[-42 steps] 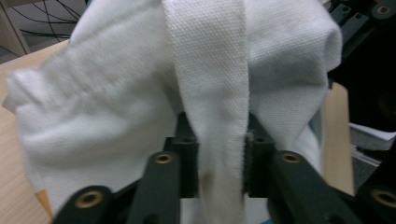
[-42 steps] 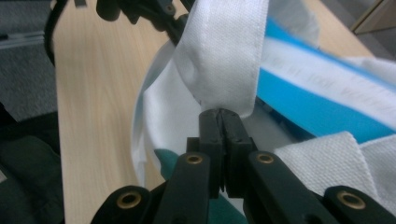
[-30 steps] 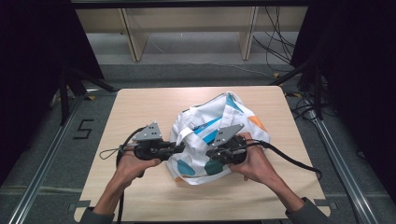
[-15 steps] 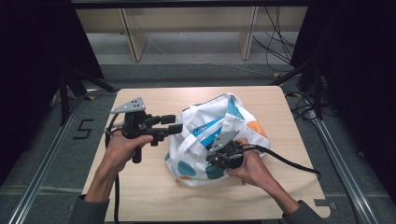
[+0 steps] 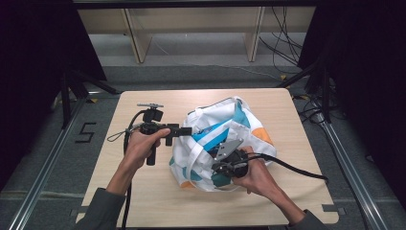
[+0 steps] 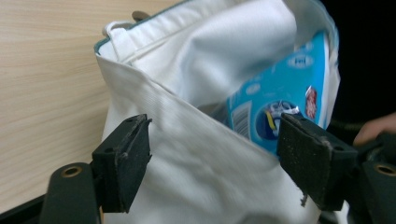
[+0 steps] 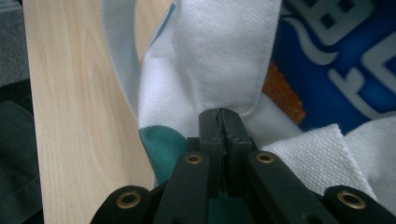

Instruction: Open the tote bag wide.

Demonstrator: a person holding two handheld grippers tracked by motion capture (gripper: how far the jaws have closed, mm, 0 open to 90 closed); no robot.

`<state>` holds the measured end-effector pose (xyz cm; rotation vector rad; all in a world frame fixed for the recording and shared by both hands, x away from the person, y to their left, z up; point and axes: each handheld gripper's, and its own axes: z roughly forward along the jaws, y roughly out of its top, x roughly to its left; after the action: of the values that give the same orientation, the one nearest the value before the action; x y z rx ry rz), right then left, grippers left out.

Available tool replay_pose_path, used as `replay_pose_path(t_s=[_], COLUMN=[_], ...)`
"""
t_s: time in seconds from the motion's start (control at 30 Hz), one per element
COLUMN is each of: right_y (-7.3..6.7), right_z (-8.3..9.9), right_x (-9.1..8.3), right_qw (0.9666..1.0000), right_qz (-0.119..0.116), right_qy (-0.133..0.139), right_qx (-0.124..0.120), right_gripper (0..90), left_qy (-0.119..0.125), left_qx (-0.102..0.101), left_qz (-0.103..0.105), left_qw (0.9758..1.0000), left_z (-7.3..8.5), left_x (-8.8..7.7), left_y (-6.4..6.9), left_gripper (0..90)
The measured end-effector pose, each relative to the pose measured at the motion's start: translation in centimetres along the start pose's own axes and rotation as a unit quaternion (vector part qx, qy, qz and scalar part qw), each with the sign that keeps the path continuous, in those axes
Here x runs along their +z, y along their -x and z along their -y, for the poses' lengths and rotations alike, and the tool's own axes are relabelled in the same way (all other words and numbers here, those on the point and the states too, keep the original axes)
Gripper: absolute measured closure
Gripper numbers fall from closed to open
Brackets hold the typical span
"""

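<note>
Your left gripper, jaws just spread wide, sits right beside the bag rim, while your right gripper pinches bag cloth.

Crumpled white patterned tote bag, mid-table

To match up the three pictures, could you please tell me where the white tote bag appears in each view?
High view: the white tote bag lies mid-table, right of centre.
Left gripper view: it sits centre, between the open jaws.
Right gripper view: it is top centre, pinched by the shut jaws.
Shared landmark: the wooden table.
</note>
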<state>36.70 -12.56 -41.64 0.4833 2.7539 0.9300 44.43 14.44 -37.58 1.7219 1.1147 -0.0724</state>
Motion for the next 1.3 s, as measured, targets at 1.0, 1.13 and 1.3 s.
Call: replay_pose_path(t_s=[1.0, 1.13, 1.3], right_y=[5.4, 8.3, 10.1], right_z=[-2.7, -4.1, -5.1], right_x=[-15.4, -14.1, -11.6], right_qw=[0.967, 0.9685, 0.9762], right_qz=[0.127, 0.128, 0.118], right_qy=[0.193, 0.157, 0.083], right_qx=[0.108, 0.145, 0.162], right_gripper=[55.3, 49.4, 53.7], left_qy=[-0.013, -0.013, -0.009], left_qx=[0.11, 0.117, 0.122], left_qz=[-0.046, -0.046, -0.043], left_qw=[0.9927, 0.992, 0.9916], left_z=[2.3, 2.2, 2.1], left_x=[1.3, 1.4, 1.3], left_y=[-1.8, -1.5, -1.3], left_gripper=[69.8, 69.8, 70.0])
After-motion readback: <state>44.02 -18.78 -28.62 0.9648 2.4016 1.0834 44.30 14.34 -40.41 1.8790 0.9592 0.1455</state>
